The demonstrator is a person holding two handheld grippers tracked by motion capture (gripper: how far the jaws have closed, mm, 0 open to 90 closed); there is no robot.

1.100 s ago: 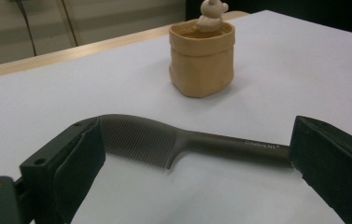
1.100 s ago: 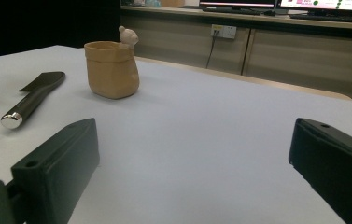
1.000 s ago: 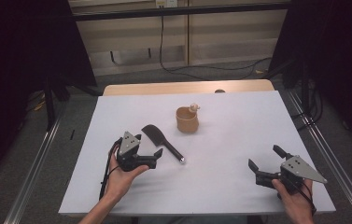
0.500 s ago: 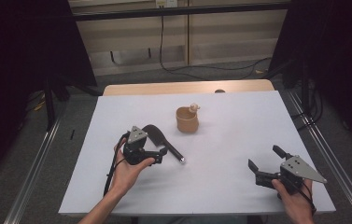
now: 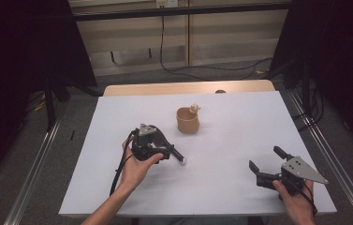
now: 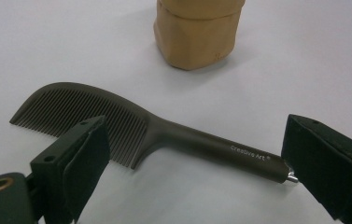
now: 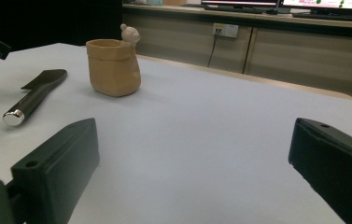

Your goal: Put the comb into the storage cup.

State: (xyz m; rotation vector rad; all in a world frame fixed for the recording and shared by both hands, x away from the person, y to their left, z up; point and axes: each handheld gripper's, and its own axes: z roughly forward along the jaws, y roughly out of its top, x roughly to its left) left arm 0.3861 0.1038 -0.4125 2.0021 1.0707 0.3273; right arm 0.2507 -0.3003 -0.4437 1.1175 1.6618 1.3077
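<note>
A dark comb with a long handle lies flat on the white table. My left gripper hovers over the comb's toothed end; the handle tip sticks out to its right. In the left gripper view the comb lies between the wide jaws of my left gripper. Those jaws have just been closing a little, and the pads do not press on it. A tan cup with a small figure on its rim stands beyond. My right gripper rests open near the front right, nothing between its jaws.
The cup and comb sit far left of my right gripper. A wooden strip borders the table's far edge. Cables run along the floor behind. Metal rails flank both sides.
My left gripper has moved right and slightly away, over the comb, hiding its toothed end in the high view. The right gripper has stayed put.
</note>
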